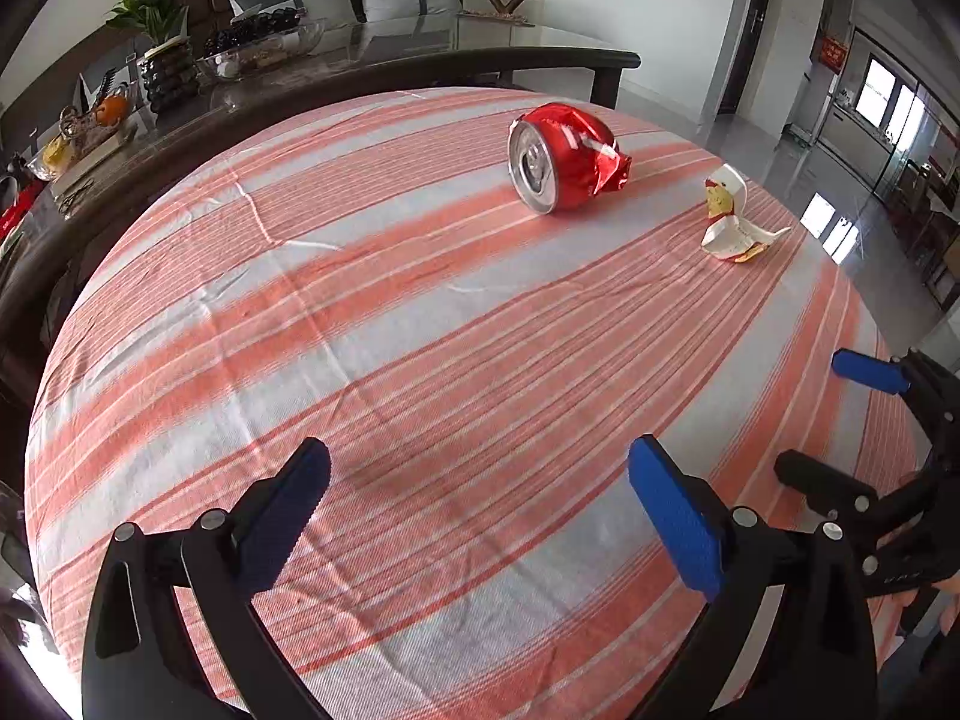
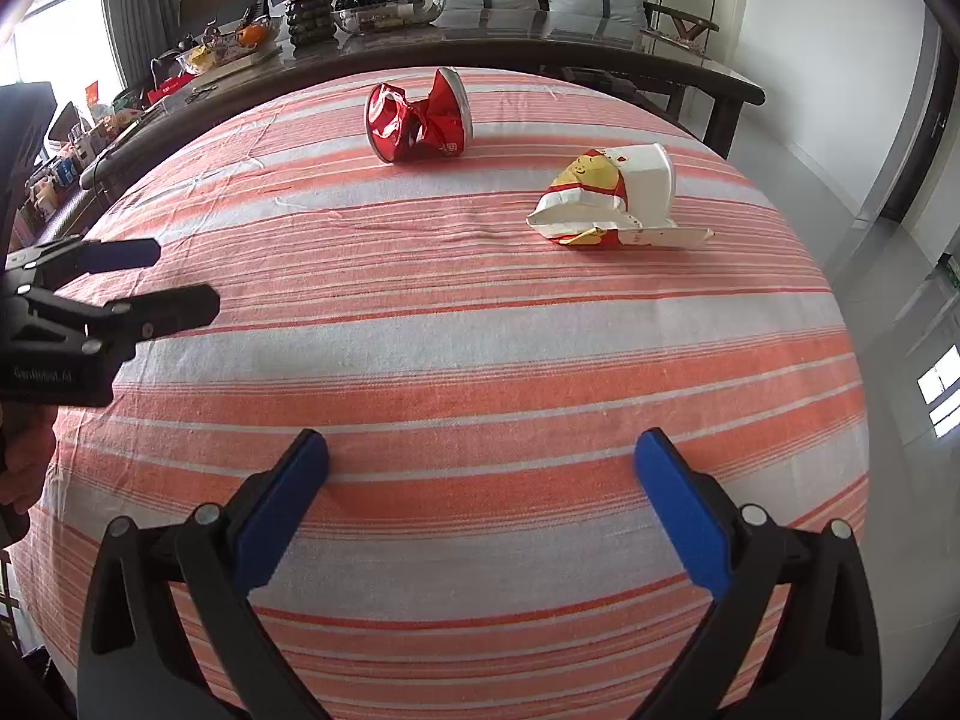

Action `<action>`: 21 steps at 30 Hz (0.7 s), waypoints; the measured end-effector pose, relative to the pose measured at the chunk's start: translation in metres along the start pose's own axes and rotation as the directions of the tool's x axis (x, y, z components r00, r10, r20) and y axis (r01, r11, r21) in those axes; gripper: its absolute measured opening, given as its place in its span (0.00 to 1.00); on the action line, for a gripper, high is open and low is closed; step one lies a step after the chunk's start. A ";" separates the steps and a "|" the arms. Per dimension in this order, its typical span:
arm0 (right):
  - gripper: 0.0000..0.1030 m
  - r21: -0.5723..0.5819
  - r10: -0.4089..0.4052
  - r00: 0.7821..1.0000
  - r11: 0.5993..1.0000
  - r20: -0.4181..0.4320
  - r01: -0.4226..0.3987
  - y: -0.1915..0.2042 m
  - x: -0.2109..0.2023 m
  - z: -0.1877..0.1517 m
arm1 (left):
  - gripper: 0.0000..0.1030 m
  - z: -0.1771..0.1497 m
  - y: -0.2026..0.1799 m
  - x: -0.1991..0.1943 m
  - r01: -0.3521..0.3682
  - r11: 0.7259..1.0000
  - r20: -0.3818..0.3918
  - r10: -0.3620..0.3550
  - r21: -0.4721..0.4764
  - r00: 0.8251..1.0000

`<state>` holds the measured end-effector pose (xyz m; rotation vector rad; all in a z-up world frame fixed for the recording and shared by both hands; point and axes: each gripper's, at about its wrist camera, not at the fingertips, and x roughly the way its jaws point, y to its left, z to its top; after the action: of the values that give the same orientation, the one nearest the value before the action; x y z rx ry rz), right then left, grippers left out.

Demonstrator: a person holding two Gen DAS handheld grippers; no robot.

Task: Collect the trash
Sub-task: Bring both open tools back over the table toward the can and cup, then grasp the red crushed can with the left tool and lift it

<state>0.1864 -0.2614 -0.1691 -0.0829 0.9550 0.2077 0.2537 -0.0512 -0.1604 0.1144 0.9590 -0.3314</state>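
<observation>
We hold both grippers low over a table draped in an orange-and-white striped cloth. Our left gripper has its two blue-padded fingers spread wide apart with nothing between them, hovering over bare cloth. Our right gripper is likewise spread wide and empty; in the left wrist view it shows at the right edge, and in the right wrist view the left gripper shows at the left edge, so the two sit side by side near the table's front.

The trash lies well ahead of both. A crushed red aluminium drink can rests on its side on the cloth toward the far edge, its silver top turned toward the left camera. Near it, to its right, lies a crumpled white paper cup with red and yellow print, flattened at one end, apart from the can.

Behind the cloth stands a dark glass-topped table carrying a potted green plant and a glass fruit bowl.
</observation>
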 end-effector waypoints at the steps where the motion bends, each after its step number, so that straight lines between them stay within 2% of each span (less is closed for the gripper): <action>1: 0.96 0.000 0.000 1.000 1.000 0.000 0.000 0.000 0.000 0.000 | 0.96 0.009 -0.004 -0.001 0.009 1.000 0.015 -0.009 -0.005 1.000; 6: 0.95 0.000 0.000 1.000 1.000 0.000 0.000 0.000 0.000 0.000 | 0.96 0.077 -0.026 0.009 0.024 0.998 0.078 -0.019 -0.065 0.997; 9: 0.95 0.000 0.000 1.000 1.000 0.000 0.000 0.000 0.000 0.000 | 0.96 0.119 -0.029 0.034 -0.001 0.986 0.070 0.013 -0.166 0.997; 12: 0.95 0.001 0.001 1.000 1.000 0.001 -0.001 0.000 0.000 0.000 | 0.96 0.146 -0.029 0.069 -0.052 0.968 -0.003 0.053 -0.244 0.999; 14: 0.95 0.001 0.000 1.000 1.000 0.003 0.000 0.002 0.000 0.000 | 0.95 0.152 -0.030 0.087 -0.054 0.961 -0.062 0.038 -0.271 0.997; 16: 0.95 0.001 0.000 1.000 1.000 0.004 0.000 0.002 0.000 0.000 | 0.95 0.152 -0.032 0.095 -0.045 0.963 -0.087 0.022 -0.267 0.996; 18: 0.95 0.002 0.000 1.000 1.000 0.004 0.000 0.002 -0.001 0.000 | 0.84 0.149 -0.034 0.095 -0.042 0.972 -0.068 0.027 -0.233 0.997; 19: 0.95 0.002 0.000 1.000 1.000 0.004 0.000 0.001 -0.001 0.000 | 0.60 0.145 -0.033 0.095 -0.027 0.976 -0.068 0.013 -0.214 0.998; 21: 0.95 0.002 0.000 1.000 1.000 0.004 0.000 0.001 -0.001 0.000 | 0.59 0.139 -0.031 0.092 0.006 0.982 -0.062 -0.018 -0.189 0.998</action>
<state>0.1855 -0.2601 -0.1683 -0.0808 0.9509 0.2070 0.4014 -0.1348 -0.1544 -0.0549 1.0499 -0.2474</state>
